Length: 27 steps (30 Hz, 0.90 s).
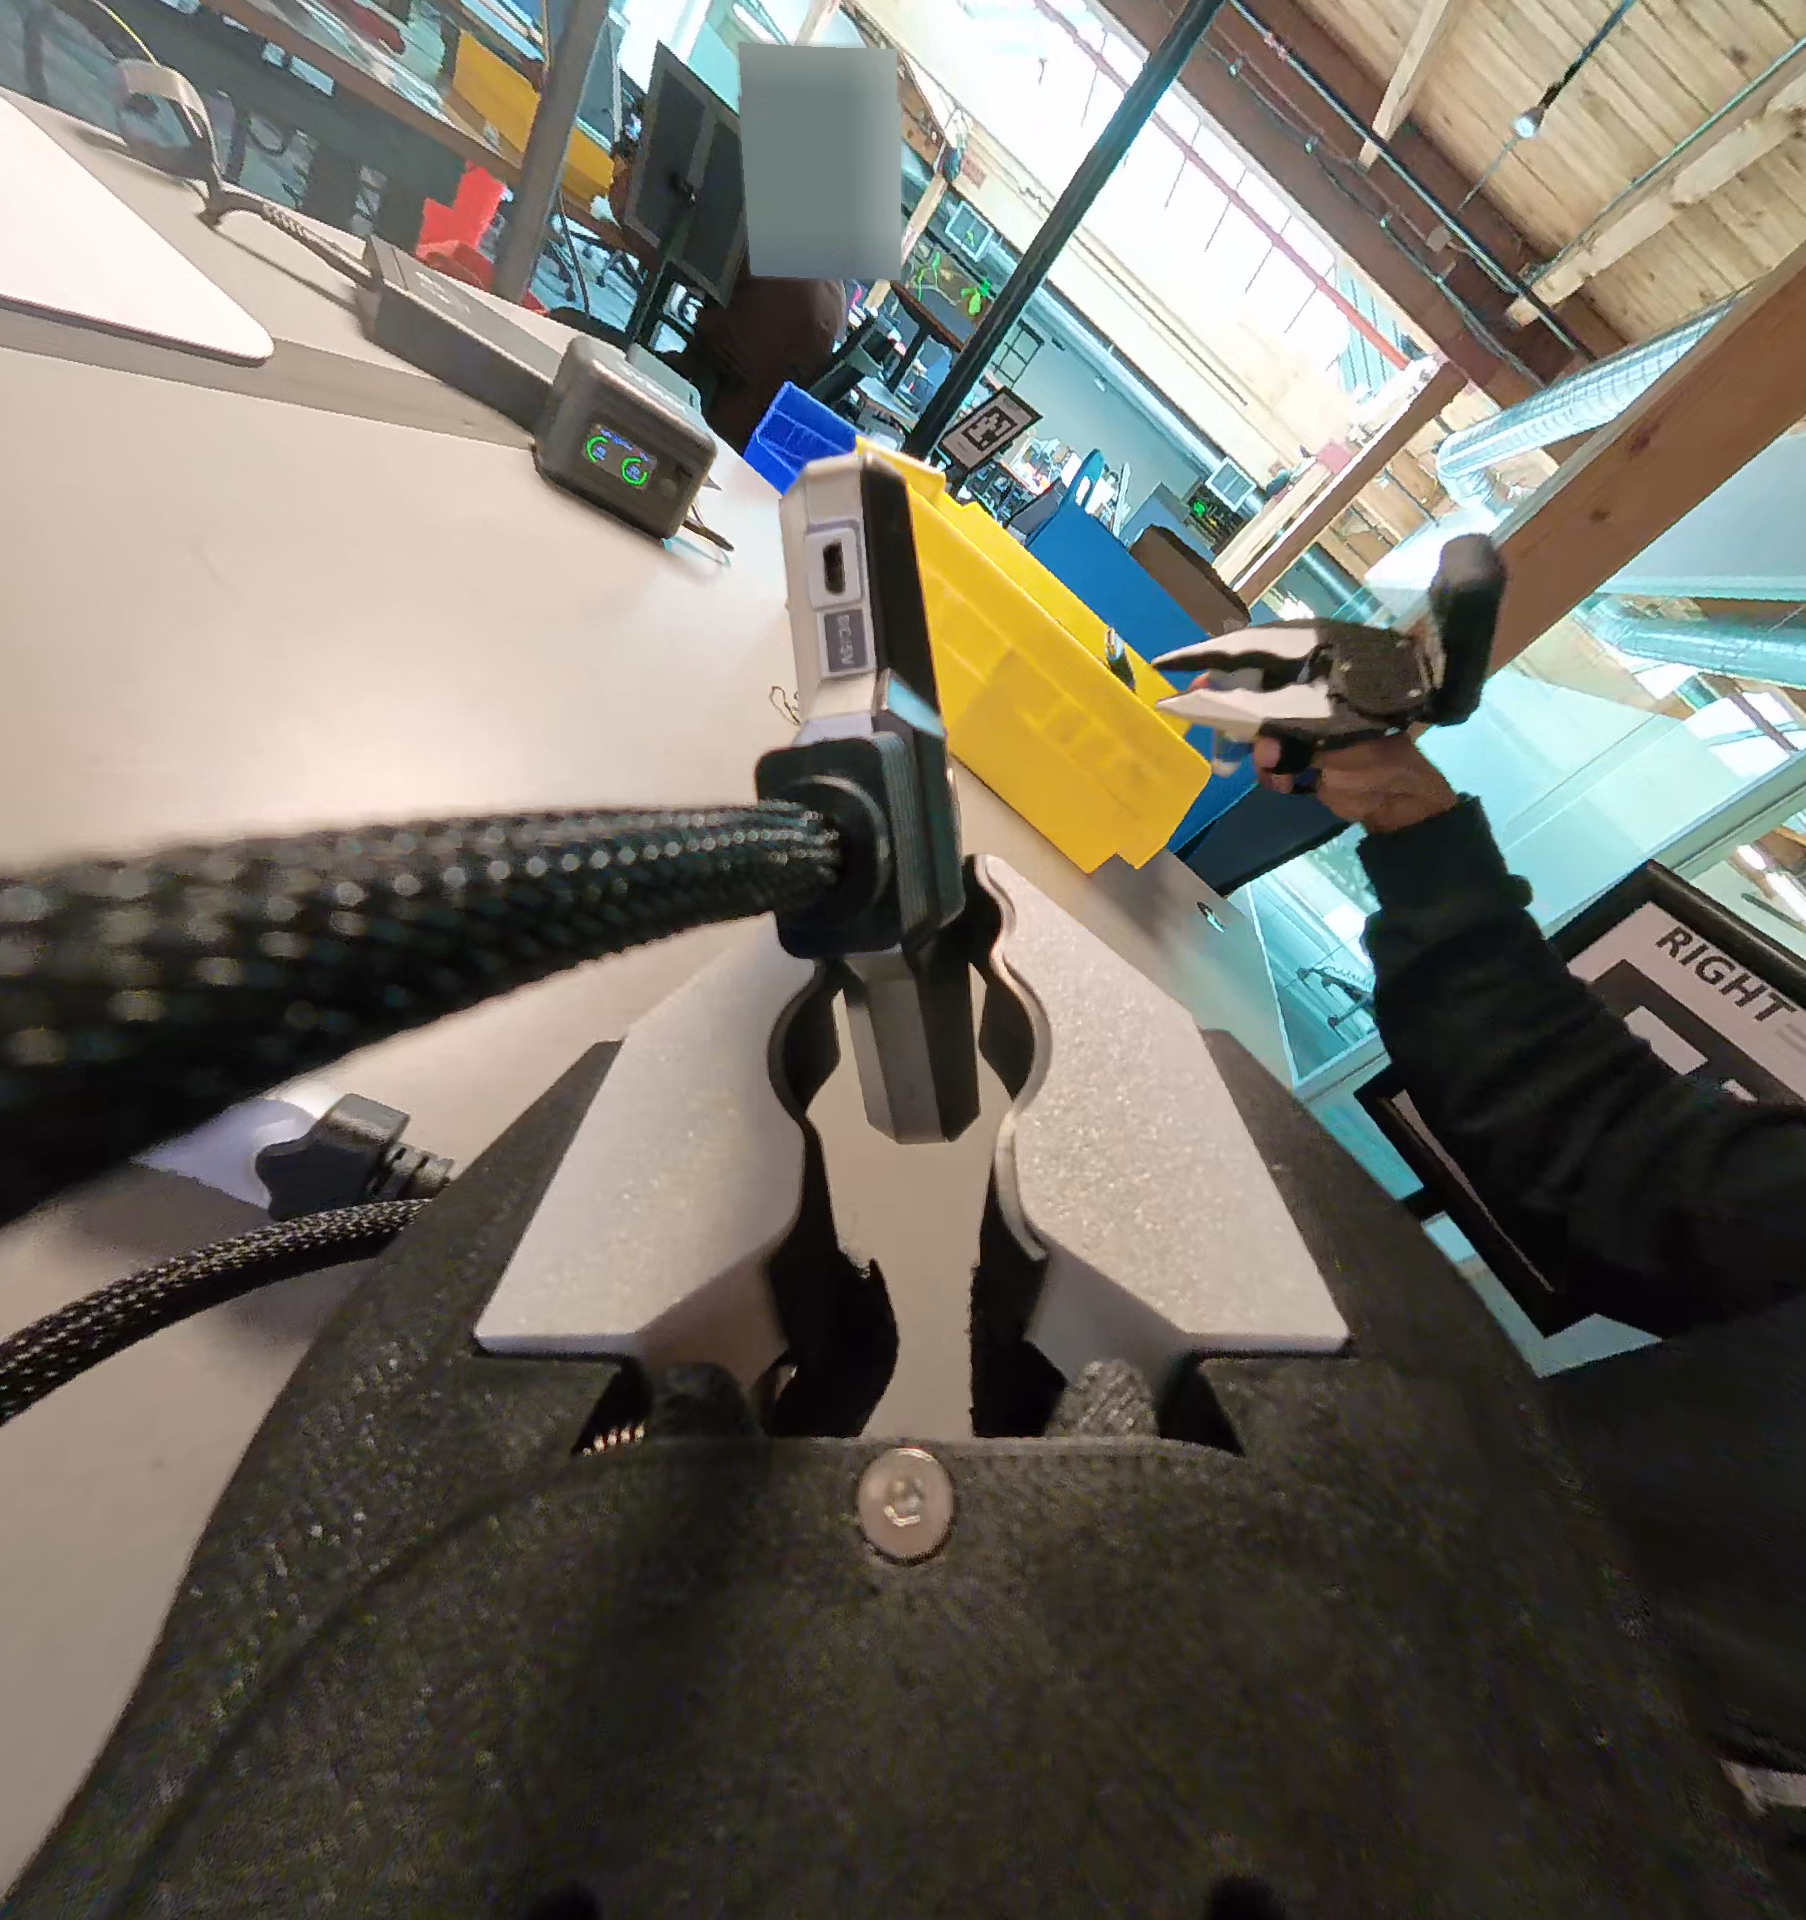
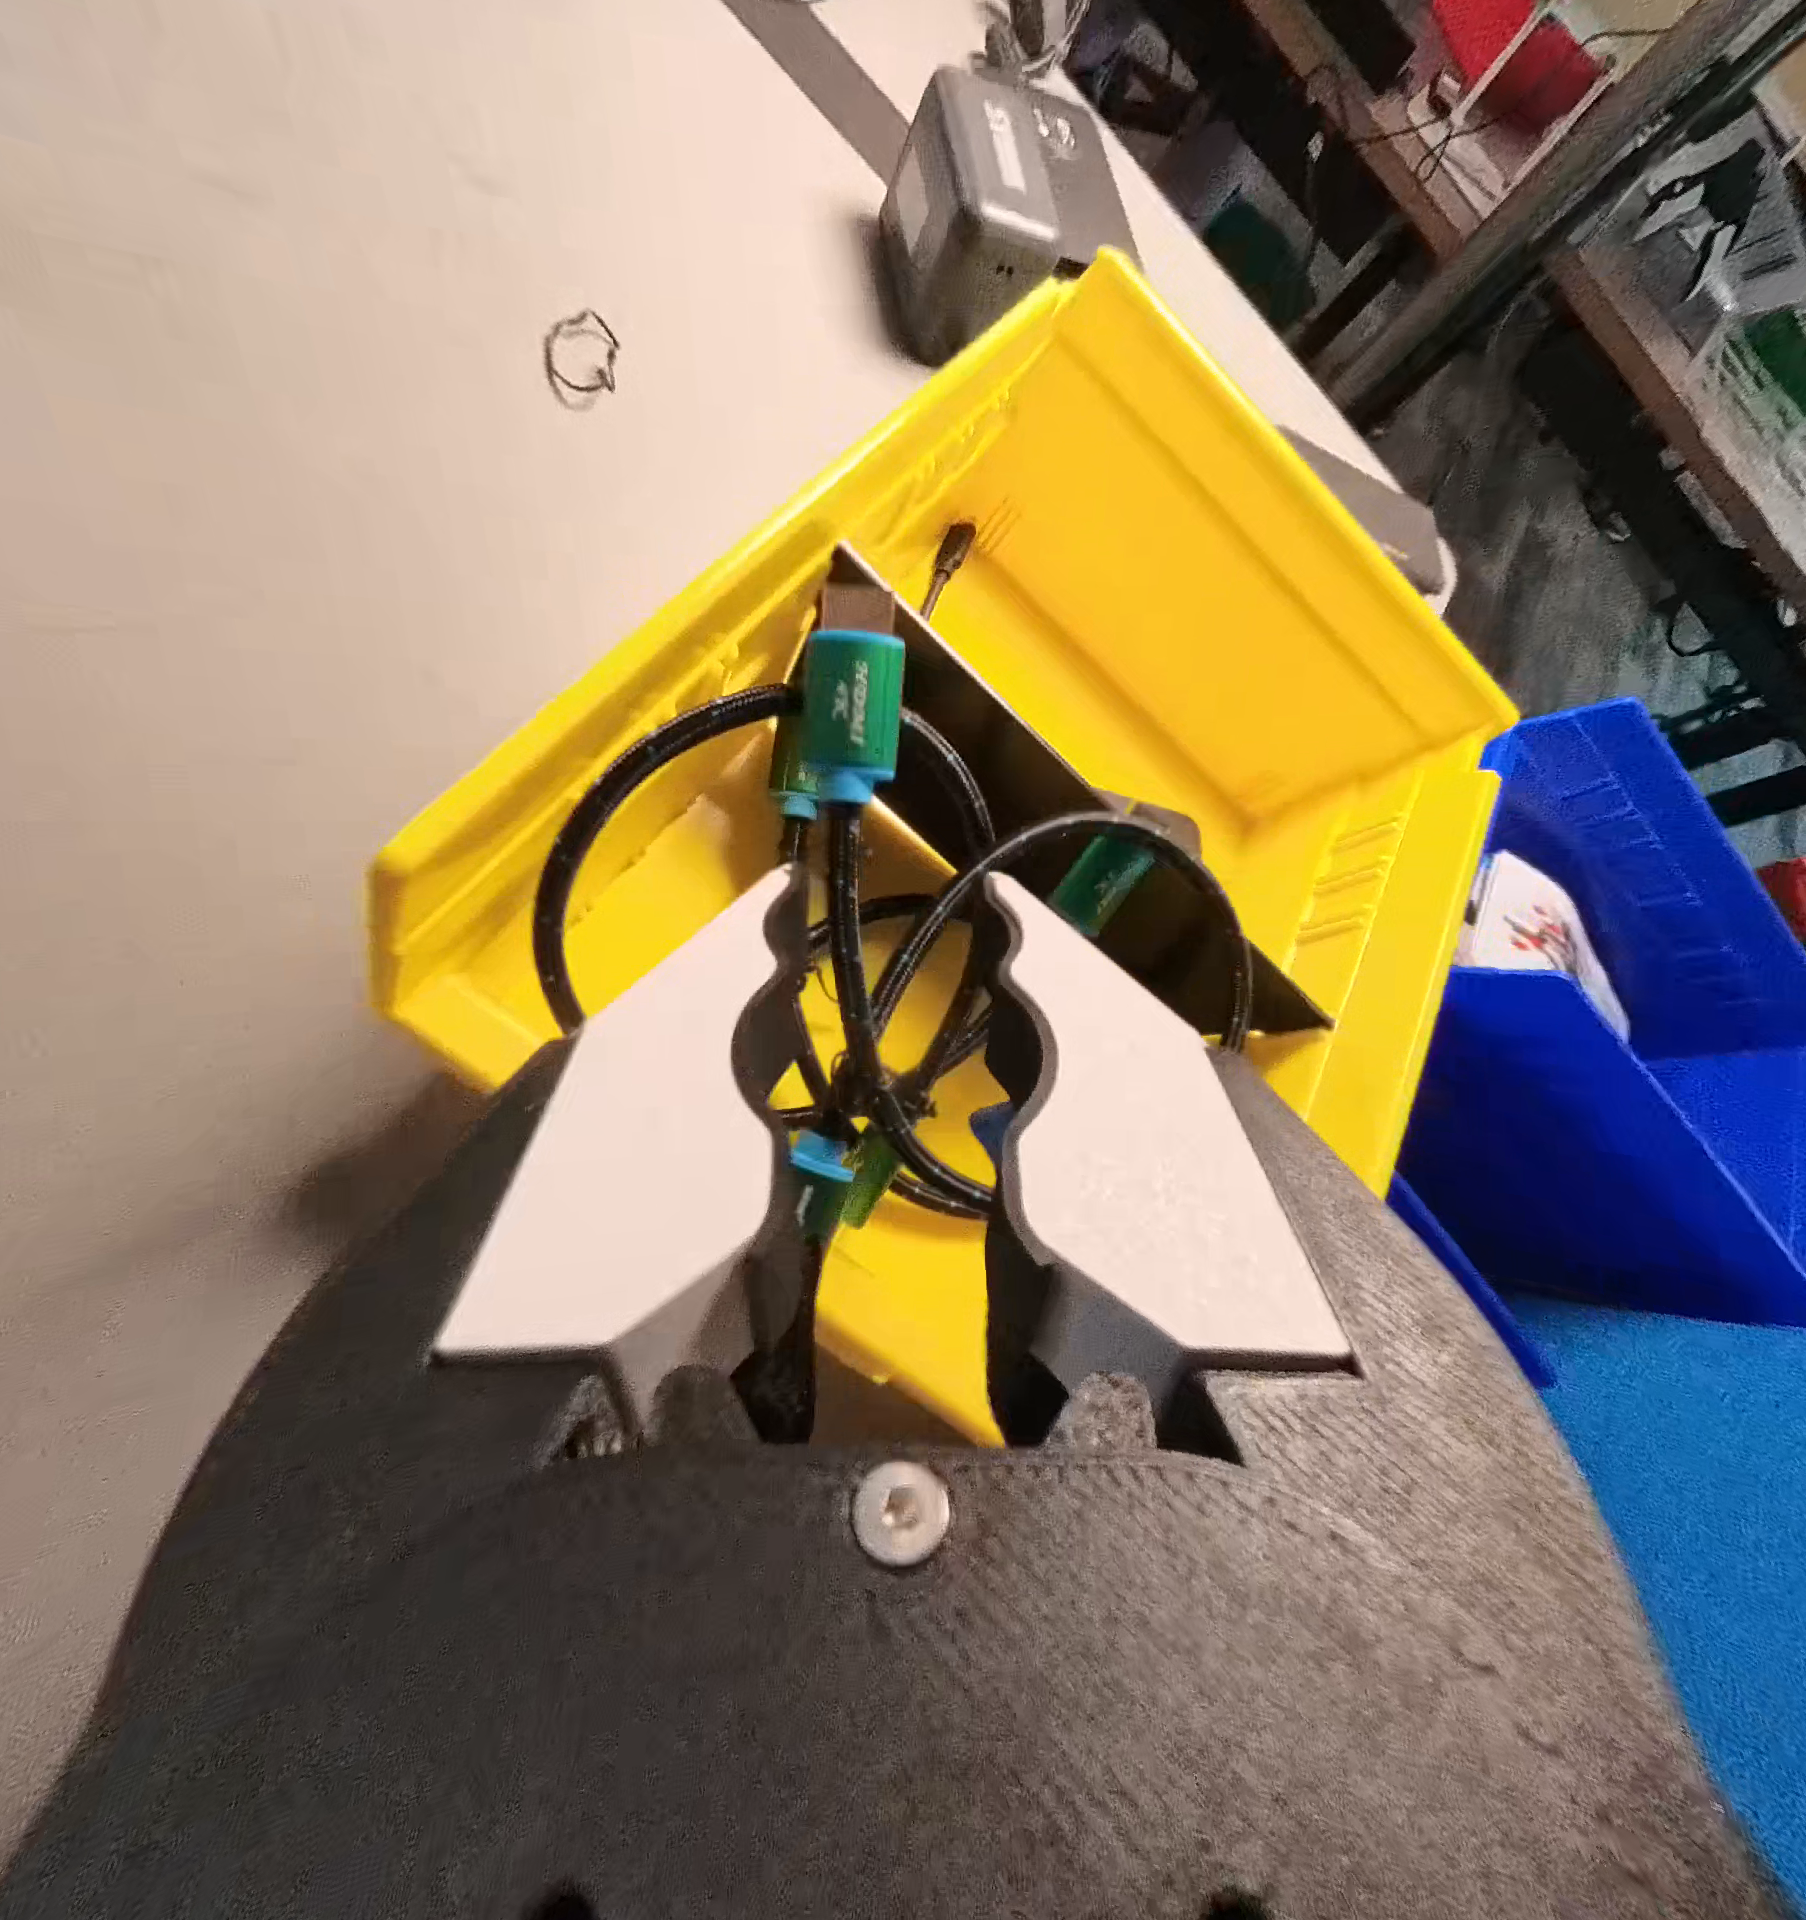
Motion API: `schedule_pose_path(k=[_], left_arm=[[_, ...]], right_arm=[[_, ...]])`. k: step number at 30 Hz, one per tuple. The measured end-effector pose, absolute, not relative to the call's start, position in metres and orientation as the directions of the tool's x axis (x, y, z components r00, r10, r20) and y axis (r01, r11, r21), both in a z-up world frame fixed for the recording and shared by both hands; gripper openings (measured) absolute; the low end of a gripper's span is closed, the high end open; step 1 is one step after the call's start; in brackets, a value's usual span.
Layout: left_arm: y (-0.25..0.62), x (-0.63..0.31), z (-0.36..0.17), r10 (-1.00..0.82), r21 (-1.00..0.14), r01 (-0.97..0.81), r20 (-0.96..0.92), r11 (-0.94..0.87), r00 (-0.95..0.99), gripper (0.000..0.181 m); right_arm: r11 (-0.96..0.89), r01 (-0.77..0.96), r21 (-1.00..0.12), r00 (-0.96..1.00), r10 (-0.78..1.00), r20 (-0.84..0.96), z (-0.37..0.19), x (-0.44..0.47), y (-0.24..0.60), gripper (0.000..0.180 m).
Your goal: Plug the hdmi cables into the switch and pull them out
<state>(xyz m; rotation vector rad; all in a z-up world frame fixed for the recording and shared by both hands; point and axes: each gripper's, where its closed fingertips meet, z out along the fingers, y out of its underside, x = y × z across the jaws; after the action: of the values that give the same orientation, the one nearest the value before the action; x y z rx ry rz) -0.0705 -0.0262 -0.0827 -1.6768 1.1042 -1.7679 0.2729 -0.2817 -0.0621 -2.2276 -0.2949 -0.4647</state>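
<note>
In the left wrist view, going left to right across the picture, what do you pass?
Thick braided cable → grey power bank with green lights → switch held in the left gripper → yellow bin → right gripper → the person's dark sleeve.

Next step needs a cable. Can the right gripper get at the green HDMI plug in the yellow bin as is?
Probably yes. The right gripper is open above the yellow bin, and the green plug sticks up just beyond its fingers, nothing over it. The tangled cables may drag along.

Glossy yellow plastic bin (image 2: 1138, 540), braided cloth cable (image 1: 359, 914), matt grainy blk hand-held gripper (image 1: 904, 1029)
</note>
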Motion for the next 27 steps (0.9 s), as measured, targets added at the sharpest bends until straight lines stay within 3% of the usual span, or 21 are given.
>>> schedule_pose_path(k=[3, 8, 12, 18, 22, 27], left_arm=[[-0.032, -0.068, -0.083, -0.803, -0.814, -0.21, 0.574, -0.541, -0.159, 0.023], [-0.039, -0.067, -0.085, -0.829, -0.837, -0.225, 0.536, -0.498, -0.157, 0.023], [-0.038, -0.066, -0.085, -0.83, -0.836, -0.224, 0.537, -0.501, -0.151, 0.022], [-0.038, -0.067, -0.085, -0.83, -0.838, -0.22, 0.536, -0.5, -0.154, 0.023], [-0.043, -0.066, -0.086, -0.835, -0.843, -0.238, 0.524, -0.482, -0.166, 0.022], [-0.048, -0.065, -0.087, -0.849, -0.856, -0.253, 0.499, -0.451, -0.175, 0.022]], right_arm=[[-0.614, 0.338, -0.714, 0.916, 0.041, 0.398, -0.05, 0.257, -0.286, 0.034], [-0.759, 0.375, -0.532, 0.864, 0.078, 0.497, -0.091, 0.275, -0.299, 0.032], [-0.814, 0.378, -0.441, 0.834, 0.093, 0.543, -0.104, 0.306, -0.294, 0.011], [-0.847, 0.403, -0.346, 0.83, 0.179, 0.528, -0.125, 0.317, -0.283, 0.013], [-0.844, 0.41, -0.346, 0.831, 0.189, 0.524, -0.13, 0.318, -0.283, 0.015], [-0.818, 0.413, -0.401, 0.807, 0.124, 0.578, -0.088, 0.305, -0.295, 0.026]])
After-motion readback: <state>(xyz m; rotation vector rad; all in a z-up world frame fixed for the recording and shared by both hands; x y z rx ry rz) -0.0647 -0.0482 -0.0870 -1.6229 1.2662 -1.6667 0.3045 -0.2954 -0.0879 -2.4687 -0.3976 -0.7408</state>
